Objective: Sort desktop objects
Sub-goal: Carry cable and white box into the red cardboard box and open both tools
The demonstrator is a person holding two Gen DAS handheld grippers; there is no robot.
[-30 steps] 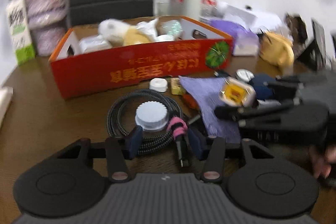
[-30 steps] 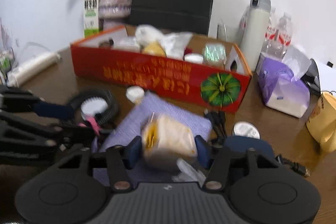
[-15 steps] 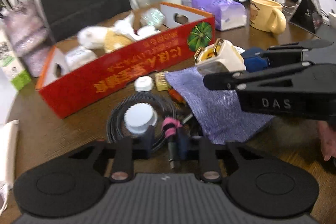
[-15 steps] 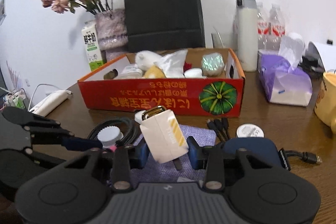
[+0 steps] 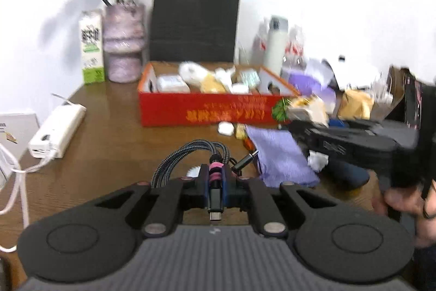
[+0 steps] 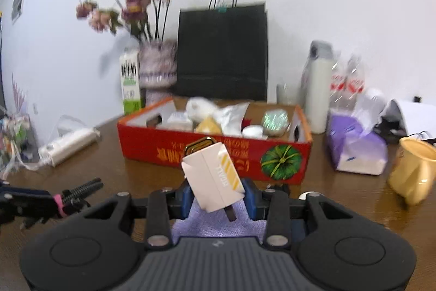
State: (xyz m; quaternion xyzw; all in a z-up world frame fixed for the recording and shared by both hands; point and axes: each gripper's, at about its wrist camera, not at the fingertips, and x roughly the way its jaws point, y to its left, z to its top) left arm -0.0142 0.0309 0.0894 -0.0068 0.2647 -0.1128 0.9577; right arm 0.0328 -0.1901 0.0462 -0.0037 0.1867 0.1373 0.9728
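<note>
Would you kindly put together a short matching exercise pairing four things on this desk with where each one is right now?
Things:
1. braided cable
2. white charger
3. milk carton
4. purple cloth

Places:
A. flat on the table
B. in the right gripper
C. beside the vase
D. in the left gripper

Pairs: 1-D, 2-B, 3-C, 4-A

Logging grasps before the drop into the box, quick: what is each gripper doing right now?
Left gripper: closed on the coiled braided cable at its pink band, jaws having just been closing.
Right gripper: closed on the white charger plug.
</note>
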